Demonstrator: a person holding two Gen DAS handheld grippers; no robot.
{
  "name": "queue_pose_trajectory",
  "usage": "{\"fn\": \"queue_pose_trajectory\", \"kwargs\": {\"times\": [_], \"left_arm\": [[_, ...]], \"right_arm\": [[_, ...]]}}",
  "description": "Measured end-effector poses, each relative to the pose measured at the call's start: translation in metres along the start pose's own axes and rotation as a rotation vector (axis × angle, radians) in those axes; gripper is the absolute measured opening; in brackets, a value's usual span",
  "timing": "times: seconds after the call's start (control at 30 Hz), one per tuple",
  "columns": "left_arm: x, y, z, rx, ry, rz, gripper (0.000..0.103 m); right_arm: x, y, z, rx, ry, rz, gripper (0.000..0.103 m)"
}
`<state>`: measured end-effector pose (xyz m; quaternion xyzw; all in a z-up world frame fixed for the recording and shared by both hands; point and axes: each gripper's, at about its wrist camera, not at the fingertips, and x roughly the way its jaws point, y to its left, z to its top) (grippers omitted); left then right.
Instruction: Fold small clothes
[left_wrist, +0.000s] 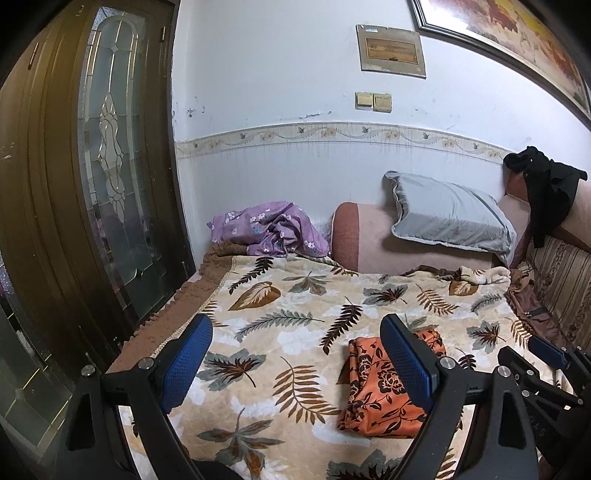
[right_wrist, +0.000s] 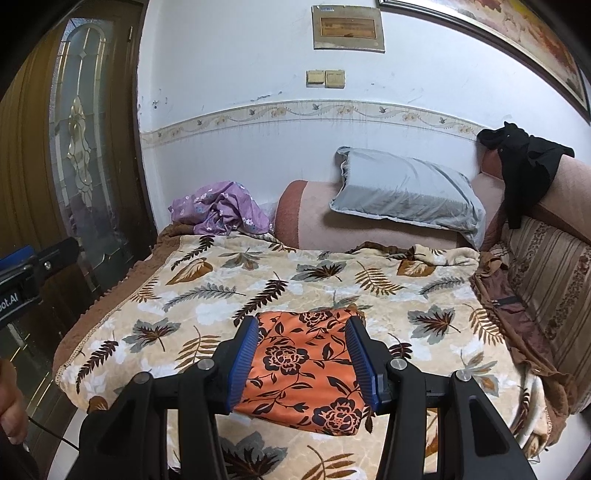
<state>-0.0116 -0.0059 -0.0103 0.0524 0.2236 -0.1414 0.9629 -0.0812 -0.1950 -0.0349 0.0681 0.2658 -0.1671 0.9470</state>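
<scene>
An orange cloth with a dark flower print (right_wrist: 301, 373) lies folded into a compact rectangle on the leaf-patterned blanket (right_wrist: 207, 295). It also shows in the left wrist view (left_wrist: 373, 391). My right gripper (right_wrist: 303, 363) is open above it, its blue pads either side of the cloth, holding nothing. My left gripper (left_wrist: 295, 363) is open and empty, to the left of the cloth; its right finger hides part of the cloth. The right gripper shows at the right edge of the left wrist view (left_wrist: 546, 350).
A crumpled purple flowered garment (left_wrist: 273, 229) lies at the far left corner of the bed. A grey pillow (left_wrist: 450, 218) leans on the pink headboard. Black clothing (left_wrist: 546, 184) hangs at the right. A wooden door with glass (left_wrist: 110, 166) stands left.
</scene>
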Motion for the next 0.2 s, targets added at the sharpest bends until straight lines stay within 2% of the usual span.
{"fn": "queue_pose_trajectory", "kwargs": {"times": [0.2], "left_arm": [[0.021,-0.007,-0.001,-0.009,0.041,-0.031,0.092]], "right_arm": [[0.023,-0.008,-0.002,0.013,0.026,0.014,0.053]]}}
